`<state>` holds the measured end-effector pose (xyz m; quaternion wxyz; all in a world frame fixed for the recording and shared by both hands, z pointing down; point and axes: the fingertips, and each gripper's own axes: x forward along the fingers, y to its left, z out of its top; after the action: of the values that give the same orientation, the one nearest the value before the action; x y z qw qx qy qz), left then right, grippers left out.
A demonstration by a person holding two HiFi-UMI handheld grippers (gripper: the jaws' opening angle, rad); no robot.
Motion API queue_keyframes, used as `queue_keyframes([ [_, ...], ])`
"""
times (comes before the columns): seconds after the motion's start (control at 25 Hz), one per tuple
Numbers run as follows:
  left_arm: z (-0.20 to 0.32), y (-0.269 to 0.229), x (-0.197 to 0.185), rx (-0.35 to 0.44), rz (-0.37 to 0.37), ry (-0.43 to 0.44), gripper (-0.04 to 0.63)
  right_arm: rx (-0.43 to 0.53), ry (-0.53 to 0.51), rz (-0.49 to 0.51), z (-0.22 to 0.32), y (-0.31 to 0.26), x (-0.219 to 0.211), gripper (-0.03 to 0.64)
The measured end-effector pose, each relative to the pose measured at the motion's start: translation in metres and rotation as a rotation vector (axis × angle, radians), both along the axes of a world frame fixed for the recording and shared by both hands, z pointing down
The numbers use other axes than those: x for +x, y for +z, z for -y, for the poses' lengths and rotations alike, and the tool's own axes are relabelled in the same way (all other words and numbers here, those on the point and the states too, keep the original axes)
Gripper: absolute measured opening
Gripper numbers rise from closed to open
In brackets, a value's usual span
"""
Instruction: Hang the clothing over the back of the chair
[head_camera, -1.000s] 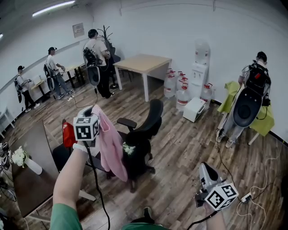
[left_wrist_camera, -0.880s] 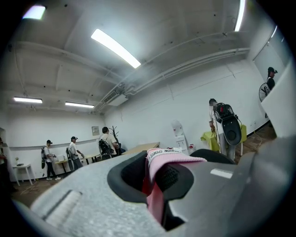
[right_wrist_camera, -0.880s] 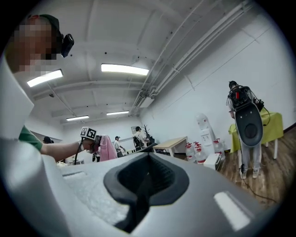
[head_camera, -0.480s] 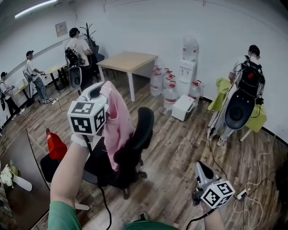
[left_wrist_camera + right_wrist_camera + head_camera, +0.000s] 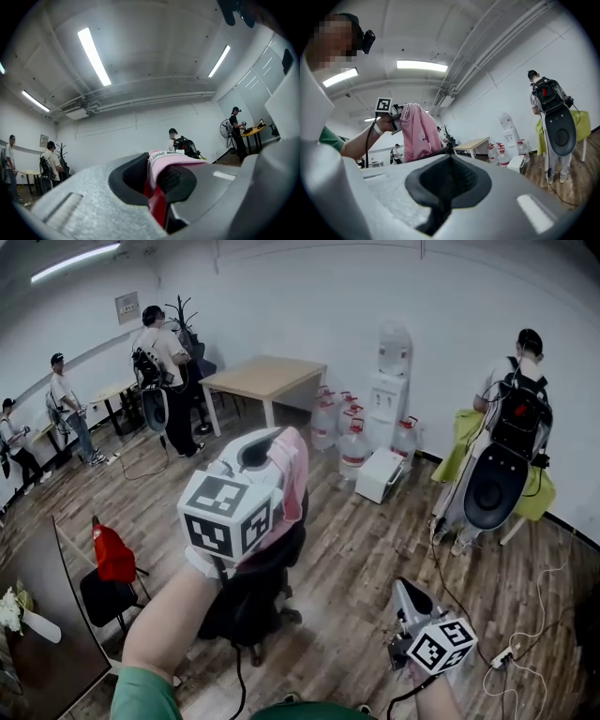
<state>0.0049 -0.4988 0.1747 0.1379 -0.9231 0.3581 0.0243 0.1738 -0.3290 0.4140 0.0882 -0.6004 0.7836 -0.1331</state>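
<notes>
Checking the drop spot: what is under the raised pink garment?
The black office chair stands below the pink garment; the left gripper and forearm cover much of it.

Wood floor (image 5: 375, 549) (planked), black chair (image 5: 251, 596) on it, water jugs (image 5: 353, 448) – by wall

A pale wooden table (image 5: 267, 376) stands near the white wall; right of it are a white water dispenser (image 5: 392, 371), water jugs (image 5: 352, 442) and a white box (image 5: 380, 474). A person with a backpack (image 5: 514, 413) stands by a green-covered table (image 5: 464, 432) at right
</notes>
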Motion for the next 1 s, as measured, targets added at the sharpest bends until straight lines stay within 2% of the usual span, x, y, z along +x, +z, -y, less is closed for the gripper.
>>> queue_keyframes([
  [0.12,-0.019,0.013,0.017,0.027,0.029,-0.034,0.025,-0.006,-0.028,-0.007,-0.001,-0.003,0.020,-0.006],
  [0.32,-0.056,0.041,0.053,0.090,0.153,-0.087,0.025,-0.030,-0.074,0.013,-0.004,0.002,0.048,-0.006],
  [0.44,-0.076,0.072,0.072,0.084,0.217,-0.110,0.025,-0.040,-0.113,0.014,-0.009,0.008,0.057,-0.006],
  [0.56,-0.093,0.118,0.085,0.031,0.250,-0.143,0.026,-0.046,-0.152,0.019,-0.015,0.014,0.066,-0.006],
  [0.68,-0.108,0.162,0.085,-0.005,0.273,-0.239,0.026,-0.053,-0.185,0.027,-0.023,0.018,0.074,-0.006],
  [0.8,-0.120,0.193,0.080,0.003,0.297,-0.363,0.026,-0.059,-0.212,0.030,-0.031,0.021,0.082,-0.006],
  [1.0,-0.143,0.251,0.068,-0.050,0.295,-0.505,0.026,-0.069,-0.245,0.040,-0.045,0.029,0.090,-0.006],
])
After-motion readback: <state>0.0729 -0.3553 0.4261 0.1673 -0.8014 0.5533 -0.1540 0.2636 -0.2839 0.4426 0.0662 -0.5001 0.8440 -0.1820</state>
